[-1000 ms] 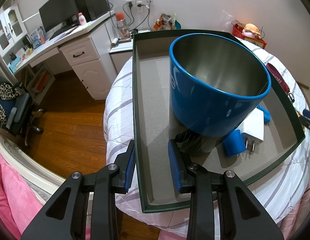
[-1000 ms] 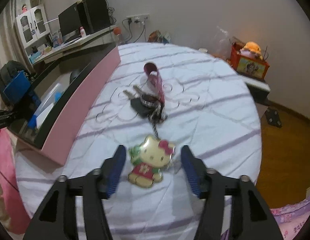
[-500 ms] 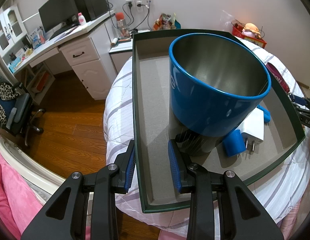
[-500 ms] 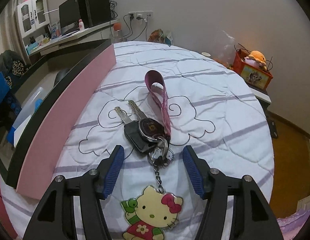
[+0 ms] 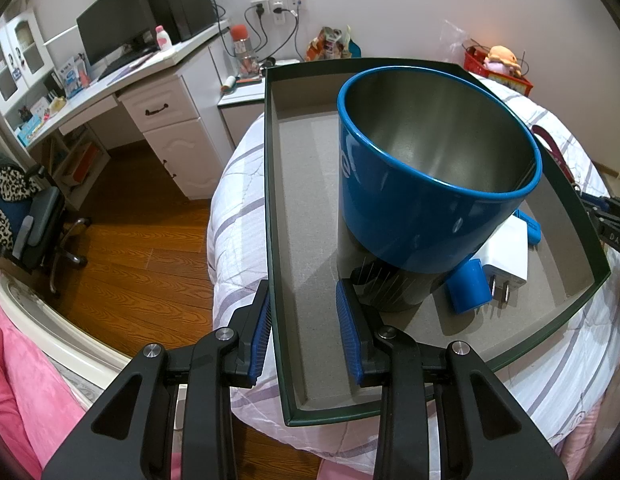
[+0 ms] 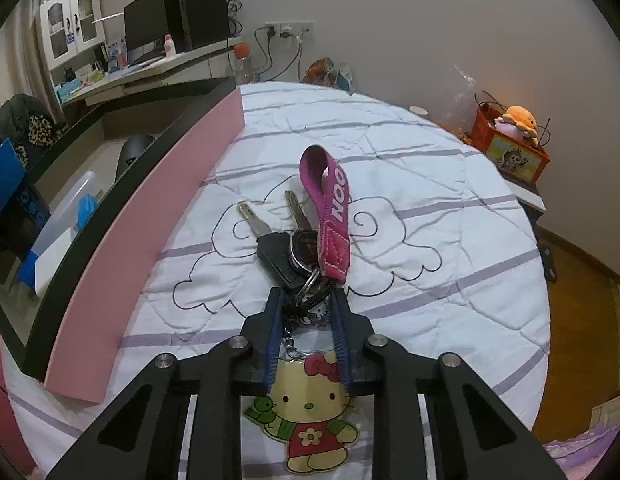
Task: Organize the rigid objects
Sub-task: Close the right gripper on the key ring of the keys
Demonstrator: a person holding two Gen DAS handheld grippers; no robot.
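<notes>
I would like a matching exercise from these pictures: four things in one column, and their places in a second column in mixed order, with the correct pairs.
Things:
1. blue cup
2. white charger
3. key bunch
4. plush toy

Places:
A. in a red box by the wall
B. on the quilt, beside the pink box wall
C. upright in the tray
D. flat in the tray, right of the cup

Pairs: 1-C, 2-D, 3-B, 4-A

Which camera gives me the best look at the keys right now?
The right wrist view: the keys lie centred on the bedspread, their ring between the right gripper's fingers, which have just been closing. The left wrist view shows only the strap beyond the tray.
</notes>
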